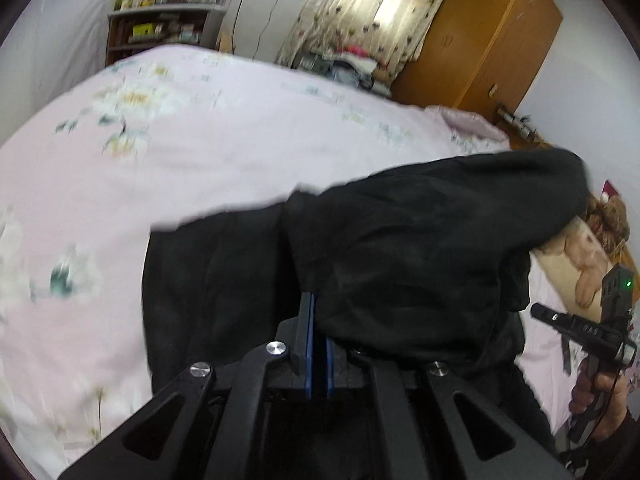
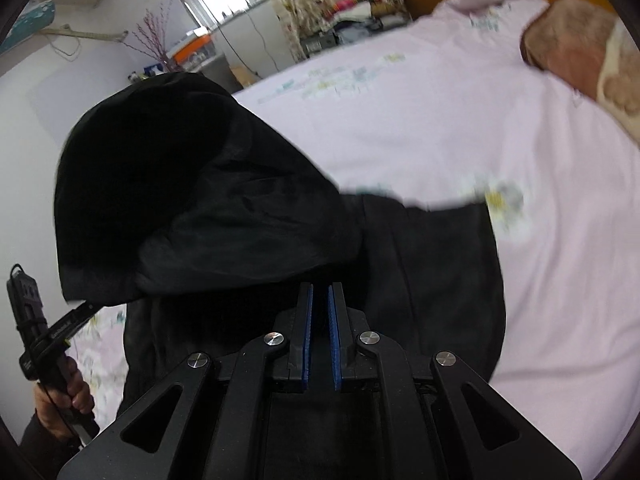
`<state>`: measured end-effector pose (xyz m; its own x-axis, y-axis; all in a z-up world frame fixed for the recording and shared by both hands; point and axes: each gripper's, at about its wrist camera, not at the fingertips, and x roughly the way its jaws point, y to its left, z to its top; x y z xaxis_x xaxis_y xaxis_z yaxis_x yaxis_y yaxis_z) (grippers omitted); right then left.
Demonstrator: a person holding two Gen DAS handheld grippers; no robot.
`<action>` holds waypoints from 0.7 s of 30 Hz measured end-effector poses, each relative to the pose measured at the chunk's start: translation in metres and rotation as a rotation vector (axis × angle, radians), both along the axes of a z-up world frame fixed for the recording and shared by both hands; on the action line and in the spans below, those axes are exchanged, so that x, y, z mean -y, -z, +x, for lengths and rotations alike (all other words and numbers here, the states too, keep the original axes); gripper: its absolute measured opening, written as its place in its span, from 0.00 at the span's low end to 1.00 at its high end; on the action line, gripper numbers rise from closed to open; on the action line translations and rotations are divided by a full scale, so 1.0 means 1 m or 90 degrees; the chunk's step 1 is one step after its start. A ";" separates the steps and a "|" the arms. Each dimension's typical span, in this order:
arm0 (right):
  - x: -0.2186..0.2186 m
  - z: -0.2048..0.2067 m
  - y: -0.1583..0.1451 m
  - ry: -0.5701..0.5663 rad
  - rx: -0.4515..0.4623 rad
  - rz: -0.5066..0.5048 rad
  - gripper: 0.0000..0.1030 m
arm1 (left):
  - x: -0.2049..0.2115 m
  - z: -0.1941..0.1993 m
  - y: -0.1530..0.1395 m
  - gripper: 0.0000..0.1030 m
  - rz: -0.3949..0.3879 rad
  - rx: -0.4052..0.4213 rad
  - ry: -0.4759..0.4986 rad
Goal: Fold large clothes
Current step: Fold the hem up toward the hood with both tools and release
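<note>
A: Bedroom, pink floral bedspread [image 1: 200, 152] fills both views, motion blur on it. Tongs first?

B: Left gripper [image 1: 318, 316] — blue pads nearly together, black cloth draped over the right finger and running down between the tips. Looks pinched on the black garment [image 1: 400, 248], though the fold hides the contact itself.

A: Right one?

B: Right gripper [image 2: 320, 308] — pads a narrow slot apart, dark fabric behind them. Cannot tell if anything sits in the slot.

A: Where's the garment?

B: Left wrist view: lifted fold from centre out to 3 o'clock, lower layer flat on the bed at 8 o'clock of it. Right wrist view: bulging up at 10 o'clock, flat panel at 3 o'clock.

A: Farther out?

B: Teddy-print pillow [image 1: 588, 264] at 3 o'clock past the fold, person's right hand [image 1: 600, 404] on the other handle at 4 o'clock. Back wall — shelf [image 1: 160, 28] at 11 o'clock, patterned curtain [image 1: 360, 8] at 12, orange wardrobe [image 1: 488, 32] at 1.
</note>
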<state>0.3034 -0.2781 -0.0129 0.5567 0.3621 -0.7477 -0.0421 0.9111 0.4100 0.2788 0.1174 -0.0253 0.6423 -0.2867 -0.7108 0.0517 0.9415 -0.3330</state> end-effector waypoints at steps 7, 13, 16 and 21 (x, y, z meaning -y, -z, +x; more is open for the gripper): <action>0.018 -0.026 0.011 -0.005 -0.006 0.020 0.20 | -0.020 -0.044 0.018 0.06 -0.005 -0.047 -0.028; 0.013 -0.005 -0.006 -0.025 -0.005 0.125 0.55 | -0.017 -0.040 -0.013 0.06 -0.043 -0.003 -0.027; -0.002 0.006 -0.007 -0.031 -0.017 0.165 0.56 | 0.006 -0.019 -0.029 0.12 -0.030 0.029 0.007; -0.037 0.027 0.008 -0.060 -0.073 0.178 0.29 | 0.037 0.008 -0.031 0.17 -0.019 0.028 0.049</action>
<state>0.3308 -0.2413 -0.0205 0.4284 0.6088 -0.6677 -0.0594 0.7563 0.6515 0.2871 0.0805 0.0062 0.6483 -0.3574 -0.6723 0.1391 0.9237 -0.3570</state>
